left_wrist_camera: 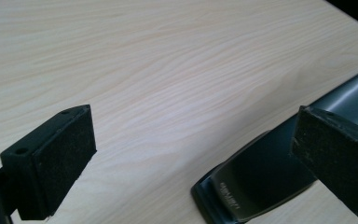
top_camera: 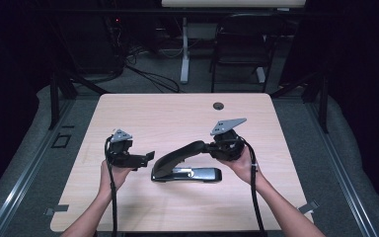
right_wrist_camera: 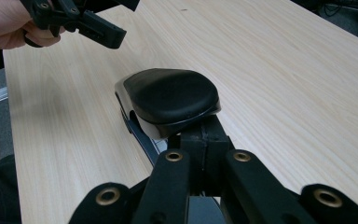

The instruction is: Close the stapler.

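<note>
While apparently clamped, stapler (top_camera: 185, 165) beside left gripper (top_camera: 145, 157).

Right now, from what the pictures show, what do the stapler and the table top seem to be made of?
Stapler: the base looks like dark polished metal or glossy plastic, since it throws bright reflections; the handle's top pad looks like matte black rubber or soft plastic, with a dull, even sheen. Table top: pale wood, probably laminate, given the printed-looking grain and smooth flat surface.

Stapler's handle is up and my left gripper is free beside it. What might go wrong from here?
The right gripper is shut, its jaws meeting under the raised stapler handle; a slip could let the handle snap down. The left gripper, open near the stapler's front end, could knock it across the bare table.
</note>
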